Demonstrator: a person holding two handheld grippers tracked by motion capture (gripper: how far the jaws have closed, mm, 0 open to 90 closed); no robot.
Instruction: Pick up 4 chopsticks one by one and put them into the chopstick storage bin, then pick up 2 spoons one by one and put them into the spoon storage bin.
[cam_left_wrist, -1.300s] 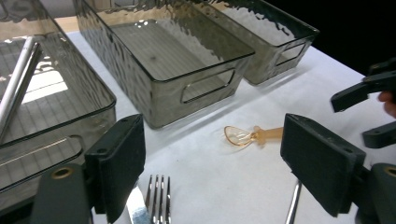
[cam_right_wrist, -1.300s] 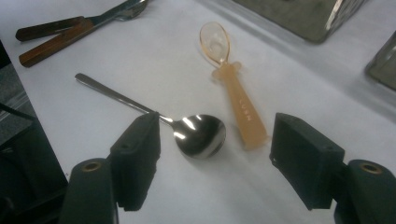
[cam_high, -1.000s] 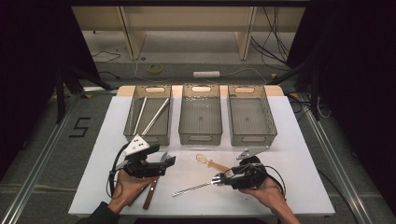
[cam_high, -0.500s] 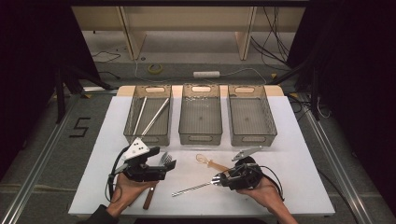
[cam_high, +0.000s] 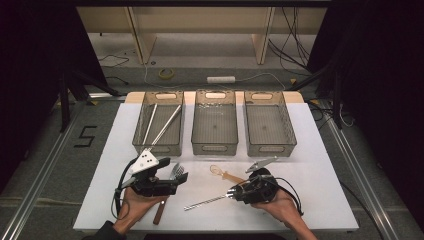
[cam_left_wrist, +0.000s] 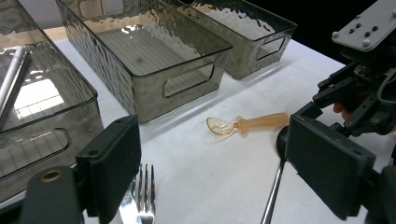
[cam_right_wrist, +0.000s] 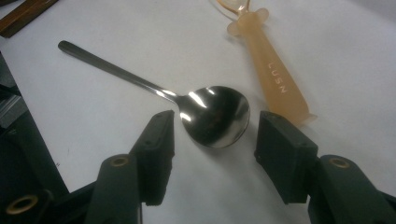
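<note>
A metal spoon (cam_high: 207, 201) lies on the white table, its bowl (cam_right_wrist: 215, 116) flat between the jaws of my right gripper (cam_high: 232, 192). Those jaws have just been closing. A thin gap still shows on each side of the bowl, so the gripper is open. An orange plastic spoon (cam_right_wrist: 275, 79) lies just beyond it, also in the high view (cam_high: 225, 174). My left gripper (cam_high: 177, 176) stands open above the tines of a fork (cam_left_wrist: 144, 196) with a brown handle (cam_high: 159, 217).
Three grey see-through bins stand in a row at the back: the left one (cam_high: 157, 148) holds long metal rods, the middle (cam_high: 216, 148) and right (cam_high: 272, 148) look bare. The table's front edge is just behind both hands.
The right gripper has settled slightly lower at the spoon's bowl. The left hand stays in place, and the fork's tines now show more plainly under its jaws.
</note>
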